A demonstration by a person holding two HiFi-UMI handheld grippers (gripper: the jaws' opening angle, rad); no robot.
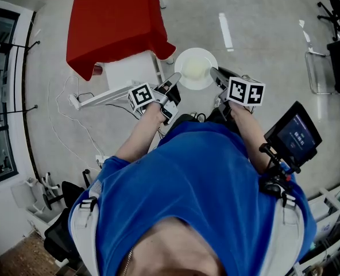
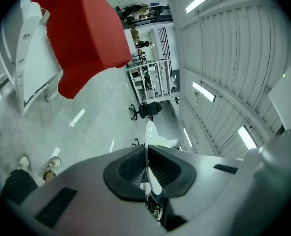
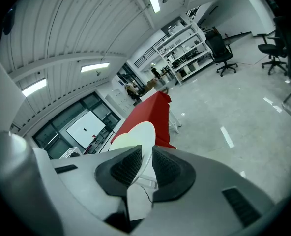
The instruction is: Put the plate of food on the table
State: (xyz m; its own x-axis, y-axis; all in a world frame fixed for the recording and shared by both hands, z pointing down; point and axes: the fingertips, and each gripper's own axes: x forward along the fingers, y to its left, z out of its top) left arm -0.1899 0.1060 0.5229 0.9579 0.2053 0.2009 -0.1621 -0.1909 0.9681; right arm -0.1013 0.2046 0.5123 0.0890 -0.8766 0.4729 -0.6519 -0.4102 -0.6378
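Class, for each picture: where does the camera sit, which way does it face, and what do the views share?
Head view: on the head, facing steeply down; blue shirt, forearms, left gripper, right gripper.
Left gripper view: looks along its jaws, shut on the plate rim.
Right gripper view: same, opposite rim.
Shared: plate and red table in all three.

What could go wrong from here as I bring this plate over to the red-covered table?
1. The plate is held only by rim pinches from the left hand-held gripper and right hand-held gripper, above bare floor; if they drift apart or twist, it could slip out.
2. Any tilt might slide the food off.
3. The red tablecloth hangs loose at its edge; the plate could snag it on landing.
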